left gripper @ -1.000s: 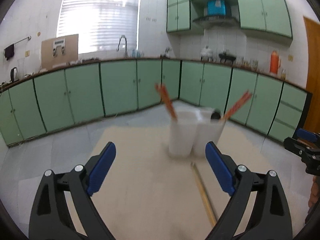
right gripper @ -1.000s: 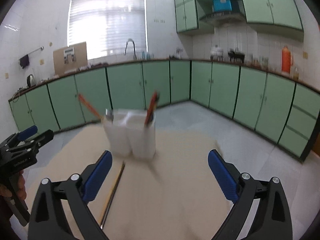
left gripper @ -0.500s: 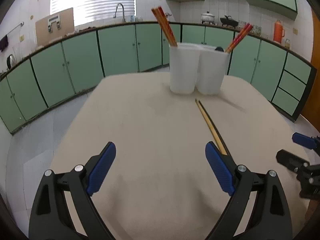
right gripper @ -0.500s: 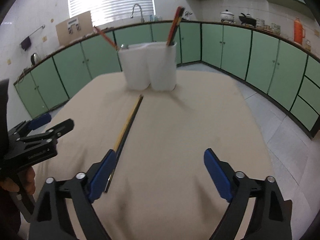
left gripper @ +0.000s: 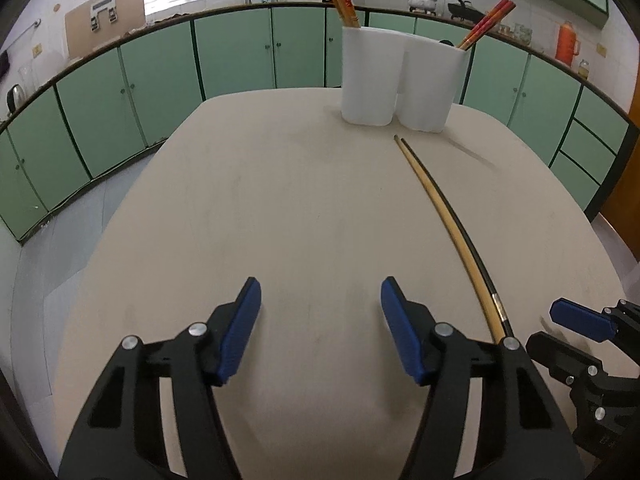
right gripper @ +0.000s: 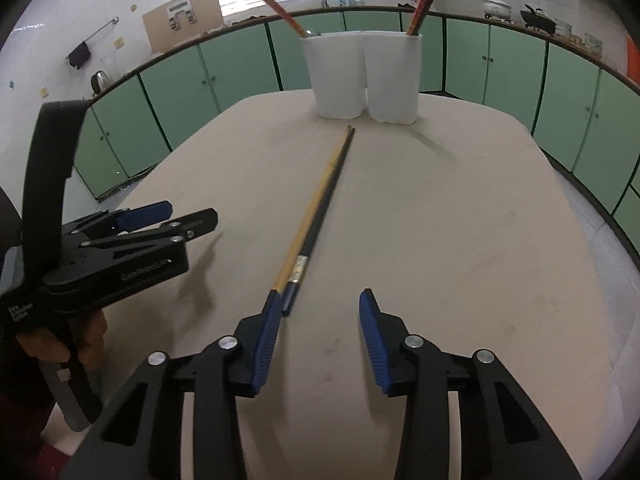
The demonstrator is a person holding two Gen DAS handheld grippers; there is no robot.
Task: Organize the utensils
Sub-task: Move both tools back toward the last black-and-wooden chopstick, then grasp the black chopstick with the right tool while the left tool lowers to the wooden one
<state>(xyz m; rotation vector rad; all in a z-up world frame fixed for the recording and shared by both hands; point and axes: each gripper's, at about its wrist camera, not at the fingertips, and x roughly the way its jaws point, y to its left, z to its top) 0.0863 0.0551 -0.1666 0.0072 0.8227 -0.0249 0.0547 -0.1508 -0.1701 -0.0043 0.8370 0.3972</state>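
Likely light, stiff, slippery: chopsticks (right gripper: 320,216) flat on table (right gripper: 460,216), near ends at right gripper's (right gripper: 318,320) 11 o'clock; pinch there. Both claws closing, empty; left gripper (left gripper: 320,312) idle.

White lettering runs along the left claw's (right gripper: 188,220) black body (too blurred to read).

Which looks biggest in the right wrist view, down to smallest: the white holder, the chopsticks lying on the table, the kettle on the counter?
1. Chopsticks lying on the table: the longest span, though nearness to the camera enlarges them.
2. White holder.
3. Kettle: tiny, but far away, so its true size is unsure.
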